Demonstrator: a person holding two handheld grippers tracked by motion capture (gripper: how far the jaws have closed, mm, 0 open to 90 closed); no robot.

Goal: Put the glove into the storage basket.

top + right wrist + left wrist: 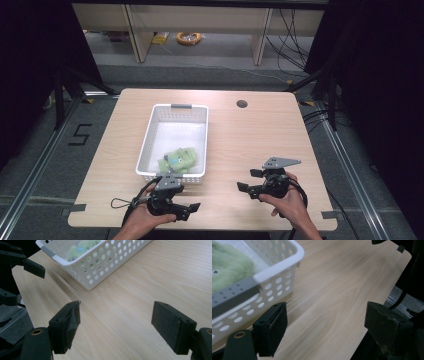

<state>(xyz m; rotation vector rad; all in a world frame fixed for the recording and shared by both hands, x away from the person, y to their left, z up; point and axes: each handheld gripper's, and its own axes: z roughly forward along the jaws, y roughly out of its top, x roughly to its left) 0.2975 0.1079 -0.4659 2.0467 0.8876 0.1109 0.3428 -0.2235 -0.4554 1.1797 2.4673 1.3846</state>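
A white perforated basket (pixel 172 145) stands on the wooden table (pixel 260 135), left of the middle. Soft green fuzzy items (pixel 177 160) lie in its near end. My left gripper (pixel 190 197) is held just in front of the basket's near right corner, pointing right, jaws wide open and empty. In the left gripper view the basket (pixel 284 263) and the green items (pixel 229 267) sit beside my left gripper (pixel 325 315). My right gripper (pixel 248 180) is held at the front right, pointing left, open and empty. The right gripper view has my right gripper (pixel 117 310) facing the basket (pixel 110 262).
A round cable hole (pixel 242 104) sits near the table's far edge. The table's front edge runs close under both hands. On the floor beyond lie a yellow cable coil (pixel 189 37) and loose cables; shelving legs stand at the back.
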